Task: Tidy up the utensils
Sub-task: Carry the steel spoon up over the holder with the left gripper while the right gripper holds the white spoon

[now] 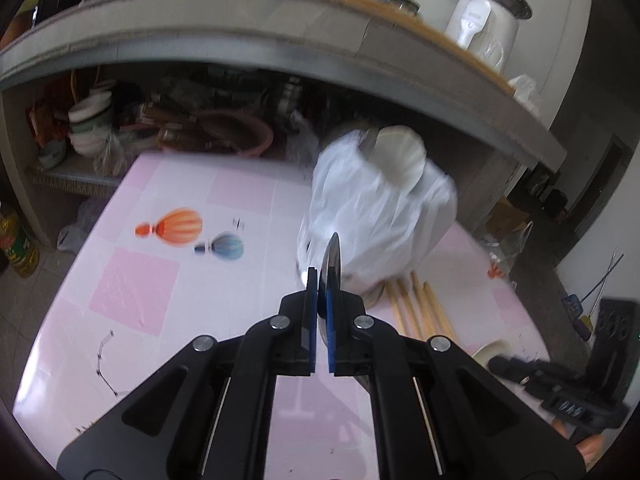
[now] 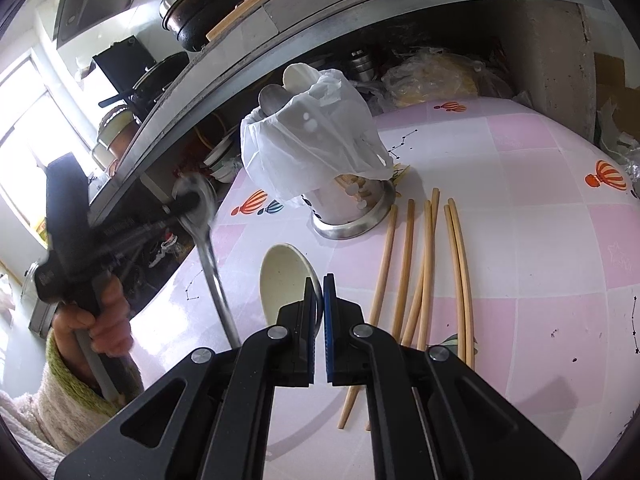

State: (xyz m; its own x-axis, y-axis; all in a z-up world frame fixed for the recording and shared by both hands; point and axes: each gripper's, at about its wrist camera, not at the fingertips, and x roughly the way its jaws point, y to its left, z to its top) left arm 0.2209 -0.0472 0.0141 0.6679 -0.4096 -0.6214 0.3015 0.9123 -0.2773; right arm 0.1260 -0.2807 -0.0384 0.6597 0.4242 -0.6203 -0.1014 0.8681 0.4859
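My left gripper [image 1: 321,280] is shut on a metal spoon [image 1: 332,254], seen edge-on and held above the table in front of the utensil holder [image 1: 380,216], which is draped in a white plastic bag and has spoons in it. In the right wrist view the left gripper [image 2: 188,200] holds that metal spoon [image 2: 208,240] to the left of the holder [image 2: 348,212]. My right gripper [image 2: 320,284] is shut on a cream spoon [image 2: 286,276] just above the table. Several wooden chopsticks [image 2: 424,276] lie loose right of it; they also show in the left wrist view [image 1: 416,308].
The table [image 2: 540,240] has a pink checked cloth with balloon prints. A concrete counter [image 1: 280,36] with bottles and a white kettle [image 1: 480,28] runs behind it. Bowls and baskets [image 1: 92,124] fill the shelf beneath. Pots [image 2: 208,4] stand on the counter.
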